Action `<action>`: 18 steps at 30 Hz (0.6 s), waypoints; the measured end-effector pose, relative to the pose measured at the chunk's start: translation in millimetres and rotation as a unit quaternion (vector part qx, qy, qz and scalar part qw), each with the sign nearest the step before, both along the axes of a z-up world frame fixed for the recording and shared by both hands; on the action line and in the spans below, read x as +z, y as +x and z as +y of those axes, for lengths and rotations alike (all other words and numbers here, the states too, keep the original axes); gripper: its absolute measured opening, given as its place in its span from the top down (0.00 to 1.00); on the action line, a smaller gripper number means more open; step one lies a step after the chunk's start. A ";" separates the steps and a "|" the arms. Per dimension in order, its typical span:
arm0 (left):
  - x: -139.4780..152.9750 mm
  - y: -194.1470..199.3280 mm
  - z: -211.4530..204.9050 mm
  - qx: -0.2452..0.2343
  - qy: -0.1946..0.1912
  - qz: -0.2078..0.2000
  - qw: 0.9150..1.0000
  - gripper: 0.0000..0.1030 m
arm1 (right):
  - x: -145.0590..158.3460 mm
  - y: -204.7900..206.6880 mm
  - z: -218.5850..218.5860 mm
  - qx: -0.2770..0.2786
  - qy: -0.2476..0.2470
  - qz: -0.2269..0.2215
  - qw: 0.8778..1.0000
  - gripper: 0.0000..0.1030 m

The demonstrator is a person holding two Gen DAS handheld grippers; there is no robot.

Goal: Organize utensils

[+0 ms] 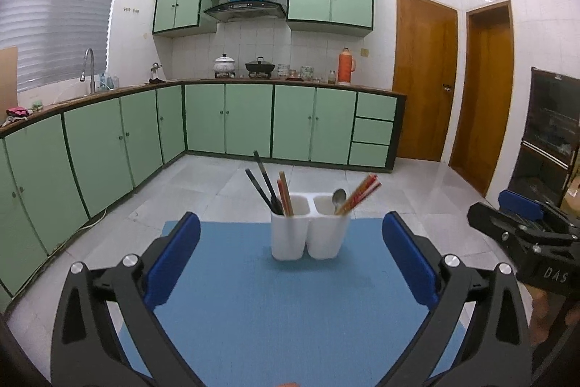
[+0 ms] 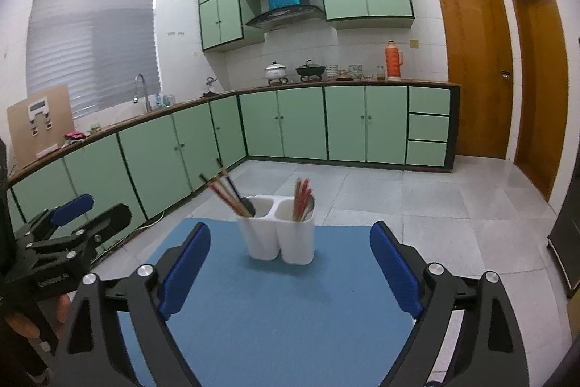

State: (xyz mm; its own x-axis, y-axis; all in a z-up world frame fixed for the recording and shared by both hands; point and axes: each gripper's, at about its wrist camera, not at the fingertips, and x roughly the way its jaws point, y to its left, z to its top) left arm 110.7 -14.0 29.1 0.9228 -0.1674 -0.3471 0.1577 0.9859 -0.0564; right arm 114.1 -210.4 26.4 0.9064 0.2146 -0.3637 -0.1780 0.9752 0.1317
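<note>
A white two-cup utensil holder (image 1: 310, 236) (image 2: 278, 234) stands upright at the far end of a blue mat (image 1: 261, 307) (image 2: 275, 307). Its left cup holds black chopsticks (image 1: 262, 184) and orange-brown chopsticks (image 1: 285, 193). The right cup holds a metal spoon (image 1: 339, 197) and red-orange chopsticks (image 1: 360, 194). My left gripper (image 1: 291, 227) is open, well short of the holder, nothing between its blue pads. My right gripper (image 2: 290, 236) is likewise open and empty. Each gripper shows at the edge of the other's view: right one (image 1: 522, 223), left one (image 2: 72, 223).
The mat lies on a small table above a grey tiled floor (image 2: 417, 205). Green cabinets (image 1: 108, 147) run along the left and back walls, with pots and an orange thermos (image 1: 346, 66) on the counter. Two wooden doors (image 1: 424, 75) stand at the right. A dark shelf unit (image 1: 551, 140) is far right.
</note>
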 end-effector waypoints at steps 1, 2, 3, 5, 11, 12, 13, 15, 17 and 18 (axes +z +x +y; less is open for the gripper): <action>0.0 -7.8 0.9 0.000 0.002 -0.002 1.000 0.05 | 0.3 -4.3 1.8 0.003 -0.001 -0.001 1.000 0.15; 0.0 -11.7 1.2 -0.001 0.003 -0.004 1.000 0.05 | 1.0 -11.1 5.0 0.005 -0.004 -0.002 1.000 0.15; 0.7 -16.7 0.7 -0.001 0.005 -0.006 1.000 0.05 | 1.8 -14.6 6.3 0.006 -0.006 -0.003 1.000 0.15; 2.4 -28.1 2.8 -0.002 0.007 -0.009 1.000 0.05 | 4.8 -21.3 8.8 0.007 -0.009 -0.005 1.000 0.15; 9.4 -55.6 2.7 -0.002 0.014 -0.022 1.000 0.05 | 11.4 -48.2 13.7 0.012 -0.009 -0.016 1.000 0.15; 10.4 -59.4 2.3 -0.003 0.015 -0.023 1.000 0.05 | 12.7 -50.1 13.8 0.011 -0.008 -0.018 1.000 0.15; 11.5 -63.8 1.5 -0.004 0.015 -0.025 1.000 0.05 | 13.9 -52.7 13.7 0.010 -0.007 -0.020 1.000 0.15; 13.3 -70.3 0.3 -0.005 0.016 -0.027 0.999 0.05 | 14.7 -59.3 13.8 0.012 -0.005 -0.023 1.000 0.15; 13.8 -75.3 0.1 -0.004 0.018 -0.027 0.999 0.05 | 15.8 -62.1 14.1 0.012 -0.004 -0.025 1.000 0.15; 13.8 -77.4 0.0 -0.005 0.018 -0.027 0.999 0.05 | 16.2 -65.1 14.7 0.013 -0.004 -0.027 1.000 0.15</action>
